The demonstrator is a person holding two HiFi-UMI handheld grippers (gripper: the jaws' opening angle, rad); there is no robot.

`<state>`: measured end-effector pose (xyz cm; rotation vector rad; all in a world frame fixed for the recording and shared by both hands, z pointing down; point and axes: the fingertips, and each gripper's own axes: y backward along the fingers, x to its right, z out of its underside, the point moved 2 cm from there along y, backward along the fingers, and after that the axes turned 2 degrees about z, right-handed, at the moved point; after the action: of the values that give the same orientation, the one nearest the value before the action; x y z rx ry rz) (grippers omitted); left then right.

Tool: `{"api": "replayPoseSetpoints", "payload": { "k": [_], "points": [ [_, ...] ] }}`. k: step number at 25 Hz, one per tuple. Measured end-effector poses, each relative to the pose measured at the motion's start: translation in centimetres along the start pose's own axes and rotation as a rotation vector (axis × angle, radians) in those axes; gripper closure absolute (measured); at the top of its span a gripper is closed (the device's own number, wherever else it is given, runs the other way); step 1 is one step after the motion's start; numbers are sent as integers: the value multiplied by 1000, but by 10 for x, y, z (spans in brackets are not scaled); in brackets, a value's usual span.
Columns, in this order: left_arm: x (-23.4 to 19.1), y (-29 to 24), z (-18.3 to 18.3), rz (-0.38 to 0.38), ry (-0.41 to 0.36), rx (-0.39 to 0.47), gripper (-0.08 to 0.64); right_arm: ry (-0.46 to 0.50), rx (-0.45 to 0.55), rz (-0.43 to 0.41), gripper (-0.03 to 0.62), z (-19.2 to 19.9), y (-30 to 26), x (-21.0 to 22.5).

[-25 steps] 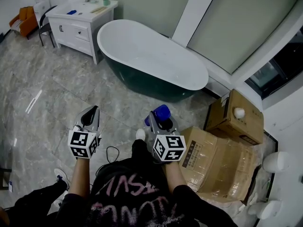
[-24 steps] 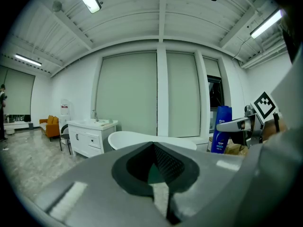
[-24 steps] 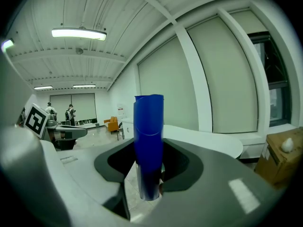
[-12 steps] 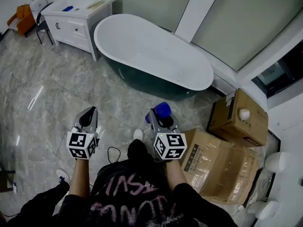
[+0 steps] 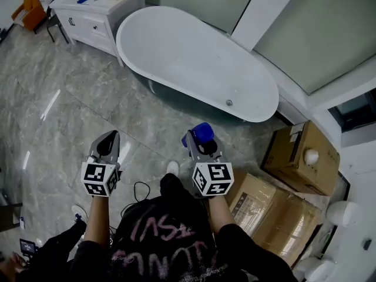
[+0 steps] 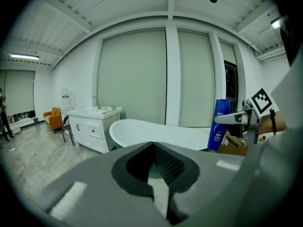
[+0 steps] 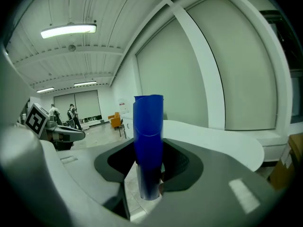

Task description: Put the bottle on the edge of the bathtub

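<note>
My right gripper is shut on a blue bottle, which stands upright between the jaws. In the left gripper view the same bottle shows at the right, held ahead of the tub. The white bathtub with its dark outer shell stands on the floor ahead of both grippers; its near rim is a short way beyond the bottle. My left gripper hangs shut and empty over the floor, left of the right one.
A white vanity cabinet stands at the tub's far left end. Cardboard boxes lie on the floor to the right. A black cable loops by the person's feet. Marble floor stretches to the left.
The view has moved closer to the bathtub, which now sits larger and nearer in the head view. Both grippers keep their pose, the bottle still held in the right one.
</note>
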<state>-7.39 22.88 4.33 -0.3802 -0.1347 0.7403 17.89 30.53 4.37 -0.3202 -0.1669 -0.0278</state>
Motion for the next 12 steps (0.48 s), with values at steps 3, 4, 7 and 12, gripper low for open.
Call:
{"api": "replayPoseSetpoints", "payload": {
  "k": [3, 4, 7, 12],
  "points": [
    [-10, -22, -4, -22, 5, -25, 560, 9, -12, -38, 405, -8, -31, 8],
    [-14, -27, -6, -31, 9, -29, 560, 14, -16, -53, 405, -10, -41, 9],
    [-24, -45, -10, -55, 18, -37, 560, 27, -32, -92, 405, -14, -67, 12],
    [-35, -72, -20, -90, 43, -32, 560, 44, -45, -149, 405, -23, -99, 18]
  ]
}}
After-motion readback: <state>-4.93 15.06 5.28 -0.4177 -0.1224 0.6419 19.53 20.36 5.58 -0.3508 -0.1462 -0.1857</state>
